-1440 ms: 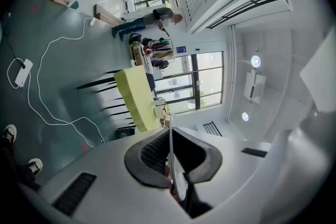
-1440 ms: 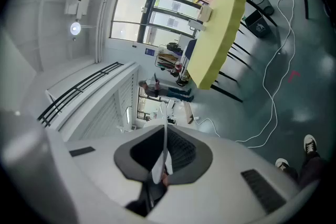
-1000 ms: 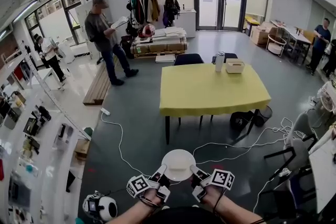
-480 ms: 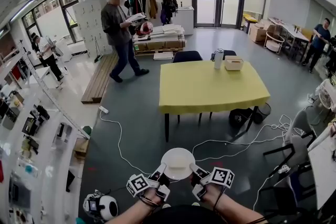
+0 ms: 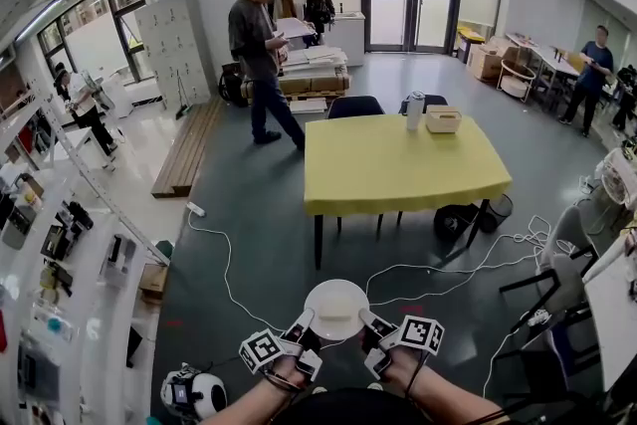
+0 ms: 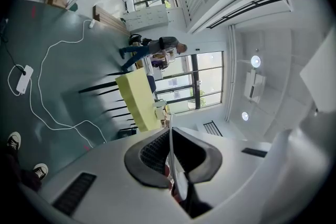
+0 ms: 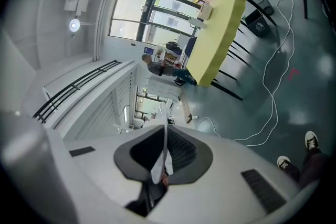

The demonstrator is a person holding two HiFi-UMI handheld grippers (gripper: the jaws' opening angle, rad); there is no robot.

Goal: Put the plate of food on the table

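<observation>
Left tongs and right tongs each pinch the rim of the plate, held over the floor, well short of the tabletop. Keep it level and both grips even on the approach.

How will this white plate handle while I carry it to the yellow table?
Probably stiff: the plate sits level though pinched only at its rim by the left tool and right tool. It looks smooth and thin-edged, so it may slip if tilted. Likely breakable if dropped on the hard floor.
</observation>
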